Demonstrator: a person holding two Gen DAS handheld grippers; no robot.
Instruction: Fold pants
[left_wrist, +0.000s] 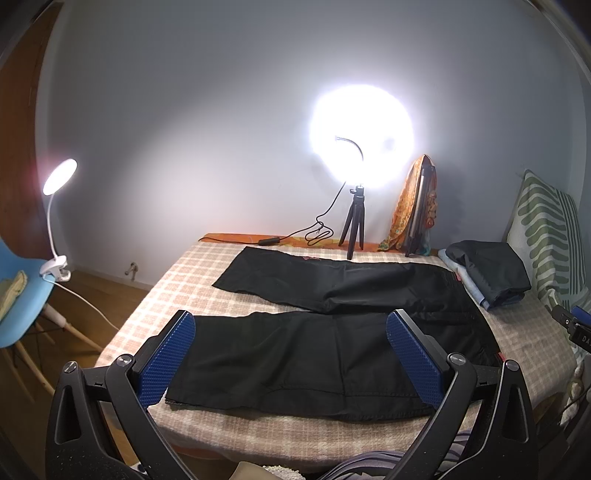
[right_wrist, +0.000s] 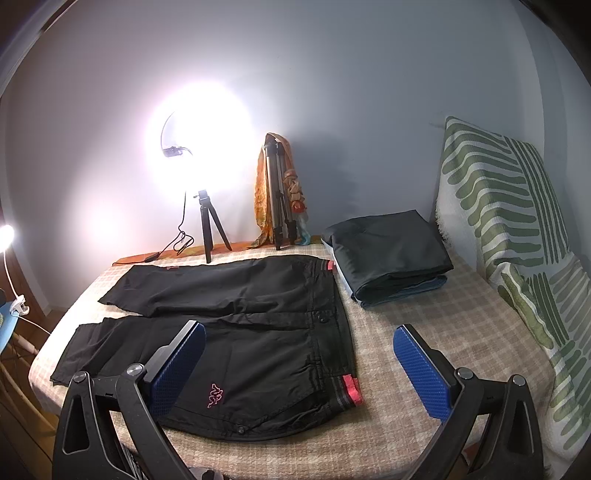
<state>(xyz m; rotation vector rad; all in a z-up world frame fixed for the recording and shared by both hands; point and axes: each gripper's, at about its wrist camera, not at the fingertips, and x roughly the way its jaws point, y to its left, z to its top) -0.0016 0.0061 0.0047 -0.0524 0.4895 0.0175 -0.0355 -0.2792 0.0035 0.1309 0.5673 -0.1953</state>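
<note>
Black pants (left_wrist: 332, 332) lie flat and spread on the checked bed cover, legs to the left, waistband with red trim to the right (right_wrist: 258, 332). A pink logo sits on the near leg by the waist. My left gripper (left_wrist: 290, 360) is open and empty, held above the near leg. My right gripper (right_wrist: 299, 363) is open and empty, held above the near waistband corner. A small part of the right gripper shows at the right edge of the left wrist view (left_wrist: 576, 325).
A stack of folded dark clothes (right_wrist: 388, 258) lies at the back right. A ring light on a small tripod (right_wrist: 207, 229), a folded tripod with an orange cloth (right_wrist: 277, 195), a green-striped cushion (right_wrist: 517, 229), a clip lamp and blue chair (left_wrist: 22, 295) surround the bed (right_wrist: 443, 325).
</note>
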